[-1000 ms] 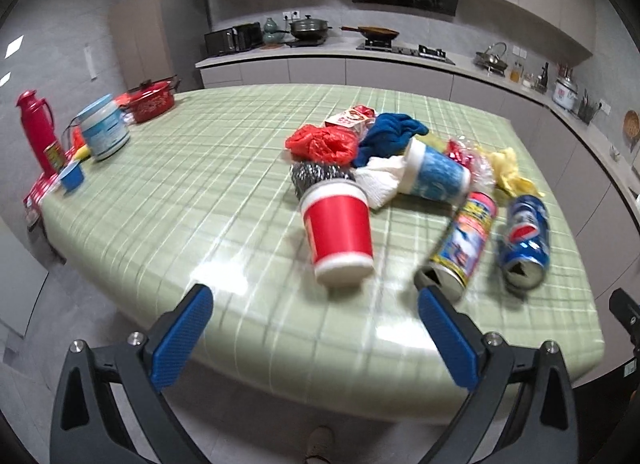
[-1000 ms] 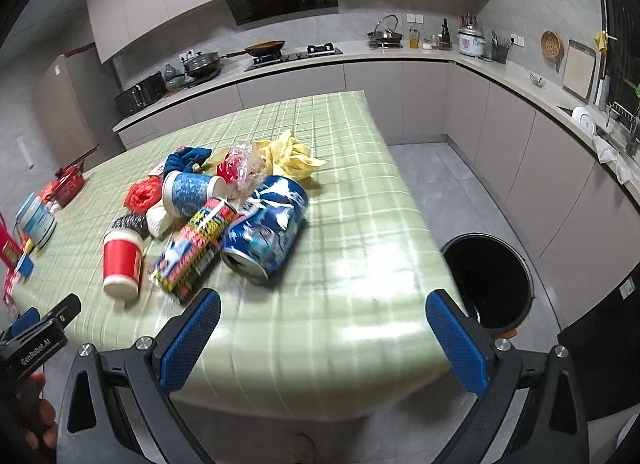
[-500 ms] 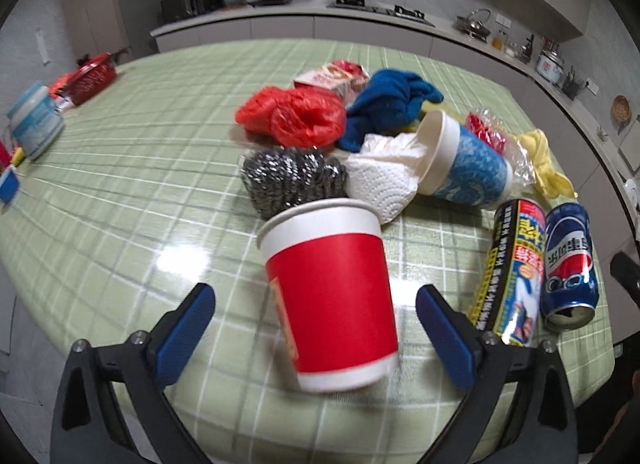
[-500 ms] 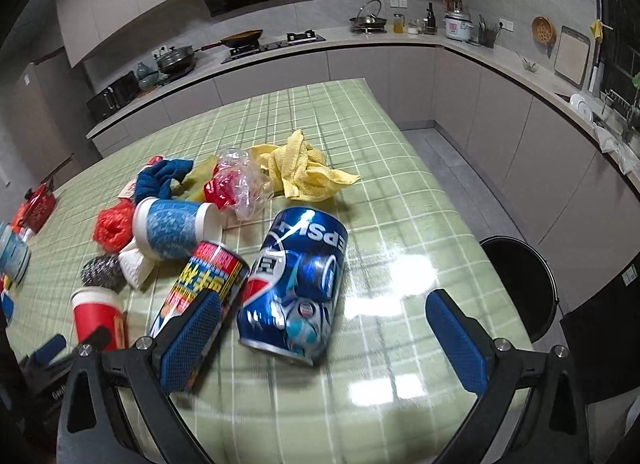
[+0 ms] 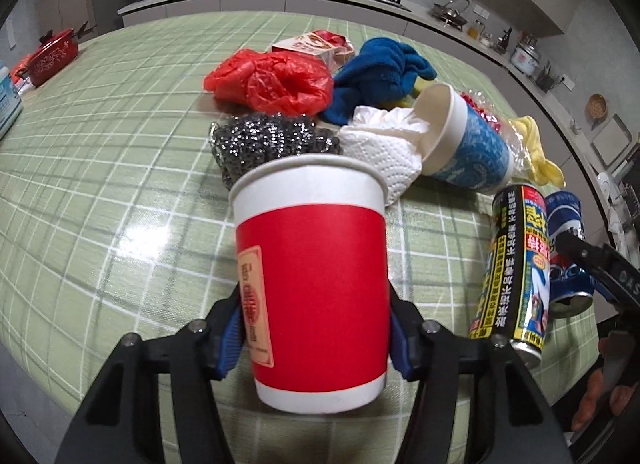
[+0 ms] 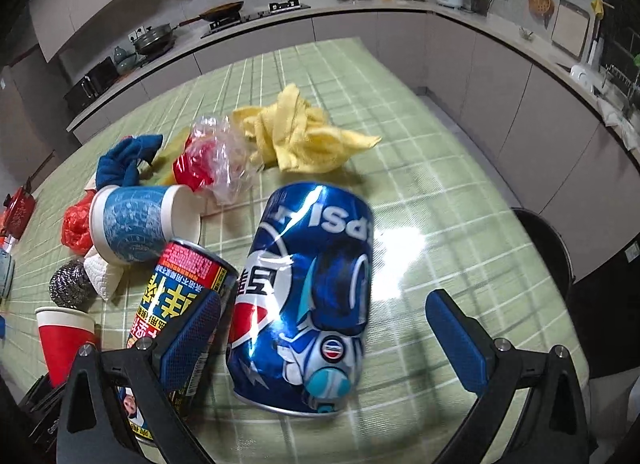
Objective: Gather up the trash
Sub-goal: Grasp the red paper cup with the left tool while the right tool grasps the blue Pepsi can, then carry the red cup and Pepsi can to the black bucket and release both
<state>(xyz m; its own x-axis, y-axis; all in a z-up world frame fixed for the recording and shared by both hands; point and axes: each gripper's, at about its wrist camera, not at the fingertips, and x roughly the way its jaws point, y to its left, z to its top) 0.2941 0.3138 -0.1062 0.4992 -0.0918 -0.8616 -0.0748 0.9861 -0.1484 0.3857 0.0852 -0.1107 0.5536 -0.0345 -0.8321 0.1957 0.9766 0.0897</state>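
A red paper cup [image 5: 312, 296] stands upright near the front edge of the green checked table [image 5: 100, 144]. My left gripper [image 5: 316, 340] is closing on it, and both blue pads touch its sides low down. In the right wrist view a dented blue Pepsi can [image 6: 308, 284] lies on its side between the fingers of my open right gripper [image 6: 322, 328]. The left pad [image 6: 192, 328] sits in the gap between that can and a yellow-and-black spray can [image 6: 180, 284]. The right pad stands well clear of the blue can.
Behind the cup lie steel wool [image 5: 272, 140], a white tissue [image 5: 384, 144], a tipped blue paper cup [image 5: 468, 152], a red plastic bag [image 5: 276, 80] and a blue cloth [image 5: 384, 68]. A yellow cloth [image 6: 304, 136] lies farther back. A black bin [image 6: 548, 248] stands on the floor beside the table.
Both grippers came down and forward to the table. The left jaws narrowed from wide open onto the red cup. The right gripper, still open, now straddles the blue can.
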